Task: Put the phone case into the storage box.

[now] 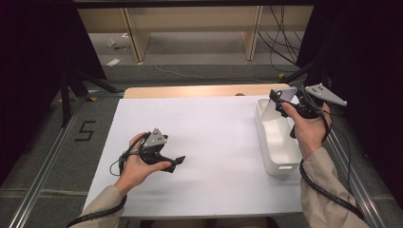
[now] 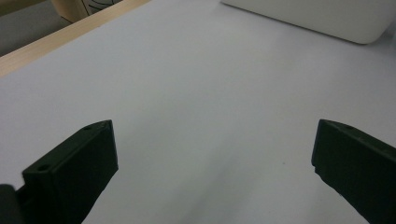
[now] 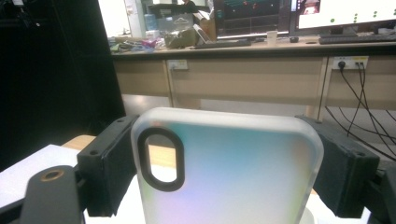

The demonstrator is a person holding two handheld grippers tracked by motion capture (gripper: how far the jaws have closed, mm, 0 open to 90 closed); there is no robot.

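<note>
My right gripper point(image 3: 229, 163) is shut on a frosted translucent phone case point(image 3: 229, 168), its jaws pressing the case's two long sides. The case's black-rimmed camera cutout point(image 3: 161, 158) sits at its upper left. In the high view that gripper point(image 1: 283, 102) holds the phone case point(image 1: 279, 102) upright above the far end of a white rectangular bin point(image 1: 275, 159) at the table's right. My left gripper point(image 1: 177, 161) rests low on the white sheet point(image 1: 204, 137) at the left, pointing right. Its jaws point(image 2: 212, 163) stand wide apart with only bare sheet between them.
The bin's near corner point(image 2: 327, 18) lies ahead of the left gripper. A strip of wooden tabletop point(image 1: 204, 90) borders the sheet at the back. Beyond the table are a wooden bench point(image 1: 190, 23), loose cables point(image 1: 280, 42) on the floor and dark stands at both sides.
</note>
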